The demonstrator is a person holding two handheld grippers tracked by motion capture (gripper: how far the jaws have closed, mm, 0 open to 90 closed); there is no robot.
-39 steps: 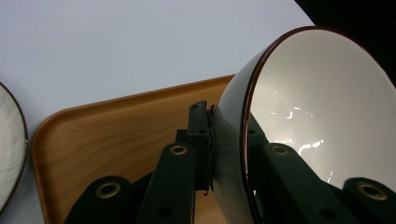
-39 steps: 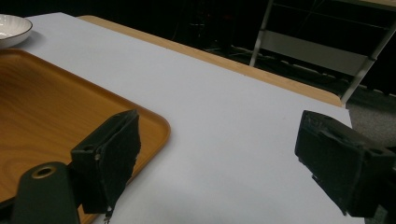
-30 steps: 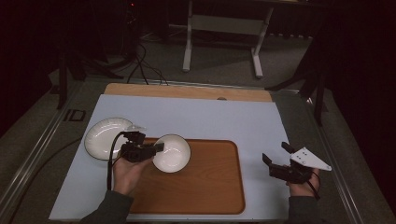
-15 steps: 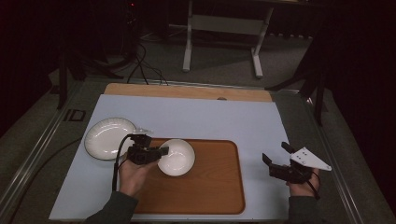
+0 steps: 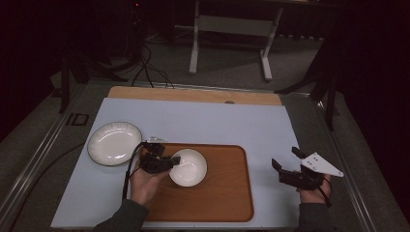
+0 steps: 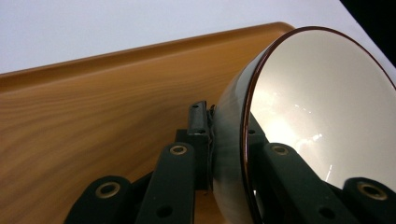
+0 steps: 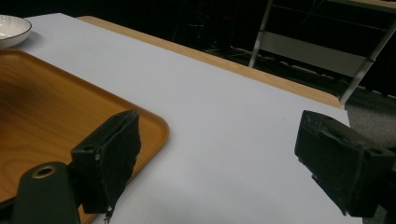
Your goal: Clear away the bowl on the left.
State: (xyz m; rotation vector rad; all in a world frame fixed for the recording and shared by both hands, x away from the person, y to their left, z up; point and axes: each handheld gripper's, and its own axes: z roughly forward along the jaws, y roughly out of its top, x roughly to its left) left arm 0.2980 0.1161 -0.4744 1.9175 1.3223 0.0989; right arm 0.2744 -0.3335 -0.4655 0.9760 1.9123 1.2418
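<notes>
White bowl [image 5: 188,167] is being pinched at its rim by the left gripper [image 5: 169,162], and it is being held over the brown tray [image 5: 227,193]. Nothing is being held by the right gripper [image 5: 285,164], whose jaws are being kept wide apart over the table [image 5: 217,121].

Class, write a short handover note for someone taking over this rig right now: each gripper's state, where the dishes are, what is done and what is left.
Left gripper: shut on the rim of the white bowl, which is over the wooden tray; whether it rests on the tray is unclear.
Right gripper: open, holding nothing, over the table right of the tray.
White plate: on the table, left of the tray.
Done: bowl gripped and brought to the tray.
Left: probably set the bowl down and release it; perhaps the plate next.
</notes>
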